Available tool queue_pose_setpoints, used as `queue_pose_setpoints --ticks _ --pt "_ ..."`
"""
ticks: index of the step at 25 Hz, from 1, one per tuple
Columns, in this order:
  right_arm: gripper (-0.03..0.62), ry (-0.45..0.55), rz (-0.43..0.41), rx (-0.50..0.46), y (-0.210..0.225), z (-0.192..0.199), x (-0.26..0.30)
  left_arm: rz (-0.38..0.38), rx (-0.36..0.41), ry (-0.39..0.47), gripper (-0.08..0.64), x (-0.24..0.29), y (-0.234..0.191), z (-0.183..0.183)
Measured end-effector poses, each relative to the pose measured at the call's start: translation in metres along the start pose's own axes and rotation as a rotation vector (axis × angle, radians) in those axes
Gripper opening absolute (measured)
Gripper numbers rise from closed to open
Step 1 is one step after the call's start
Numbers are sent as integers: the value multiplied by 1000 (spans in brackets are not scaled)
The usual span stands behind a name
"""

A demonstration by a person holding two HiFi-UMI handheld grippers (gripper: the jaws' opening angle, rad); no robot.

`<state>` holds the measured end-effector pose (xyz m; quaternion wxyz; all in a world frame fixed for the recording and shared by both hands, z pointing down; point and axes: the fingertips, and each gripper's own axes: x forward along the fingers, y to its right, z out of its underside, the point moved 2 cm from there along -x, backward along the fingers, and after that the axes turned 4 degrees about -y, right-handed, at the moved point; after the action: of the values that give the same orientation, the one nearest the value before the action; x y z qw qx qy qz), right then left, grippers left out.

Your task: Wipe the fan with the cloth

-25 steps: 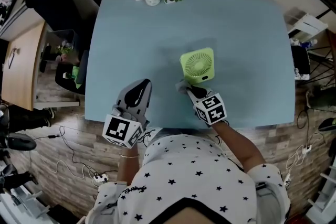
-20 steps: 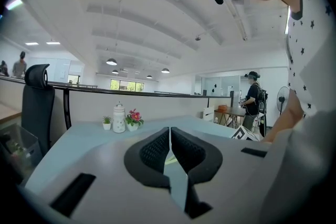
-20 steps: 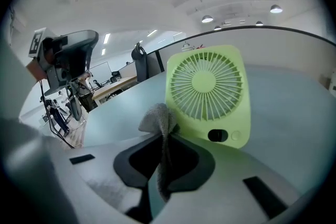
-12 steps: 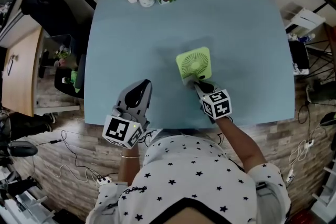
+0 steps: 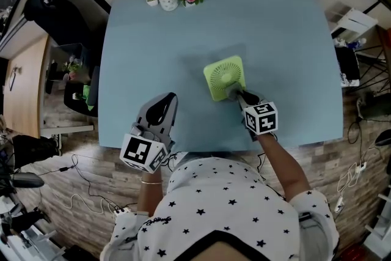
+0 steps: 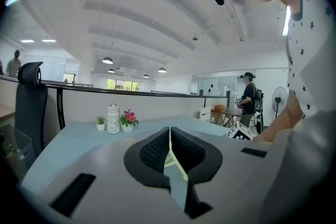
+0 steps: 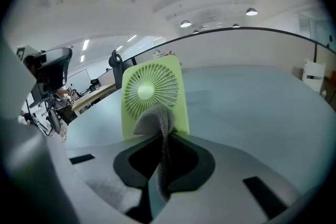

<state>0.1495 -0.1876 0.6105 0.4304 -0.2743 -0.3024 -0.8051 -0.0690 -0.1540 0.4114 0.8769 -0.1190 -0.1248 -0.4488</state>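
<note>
1. Green fan (image 5: 225, 77) stands upright mid-table, a bit right of centre, with its grille facing the near edge and the right gripper (image 5: 239, 95).
2. The right jaws are clamped on a grey cloth (image 7: 156, 123). A bunched end sticks out past the tips and presses on the lower part of the grille, just under the hub.
3. The left gripper (image 5: 162, 108) hovers over the near-left of the table (image 5: 153, 40), well apart from the fan. Its jaws are pressed together with nothing between them.
4. Looks to me like the wiping step is in full swing, working on the front face.
5. For the next move I'd drag the cloth up or across the grille with light pressure. The fan looks light and nothing braces it, so a hard shove could slide or tip it.
6. Compared with a second ago, the right gripper has slid from the fan's near-left corner over to its near-right side. The fan has turned and shifted a little left, and the left gripper hasn't budged.
</note>
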Motion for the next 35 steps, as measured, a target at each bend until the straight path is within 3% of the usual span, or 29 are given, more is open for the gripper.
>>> queue_pose_setpoints --ticks 11,24,29,35 --pt "28 9 88 70 39 2 -9 -2 9 -1 34 -1 -1 -2" --pt "29 37 108 101 46 1 -17 18 11 6 34 4 0 -2" --pt "31 107 110 142 50 -10 -40 52 18 23 34 14 8 -8" --pt "31 274 110 130 38 -54 -82 87 24 45 34 23 16 -15"
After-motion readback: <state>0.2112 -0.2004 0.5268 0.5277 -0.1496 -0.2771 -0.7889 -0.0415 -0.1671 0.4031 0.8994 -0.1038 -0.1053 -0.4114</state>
